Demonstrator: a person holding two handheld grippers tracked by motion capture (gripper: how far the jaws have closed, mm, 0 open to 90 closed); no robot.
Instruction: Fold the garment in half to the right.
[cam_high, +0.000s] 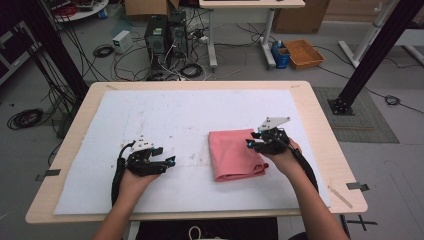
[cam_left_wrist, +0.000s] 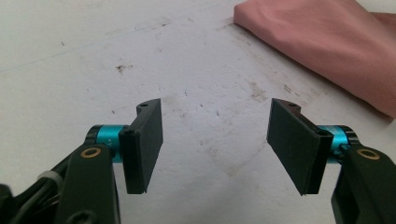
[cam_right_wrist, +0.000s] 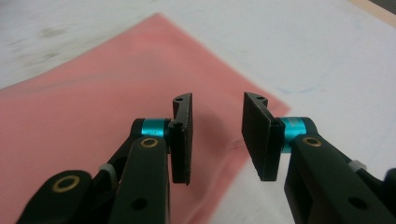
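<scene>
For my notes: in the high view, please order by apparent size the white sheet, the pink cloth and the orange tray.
1. White sheet, by far largest.
2. Pink cloth.
3. Orange tray; it stands on the floor farther from the camera, so its true size is unsure.

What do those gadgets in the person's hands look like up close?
Each tool, left and right, has two flat black rectangular jaws on black linkages with turquoise collars and brass-coloured rivets. A black cable trails from the left one; a grey three-cornered plate tops the right.

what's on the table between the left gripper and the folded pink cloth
Nothing but bare, lightly stained white table cover lies between the left gripper and the folded pink cloth, as the high view shows.
</scene>
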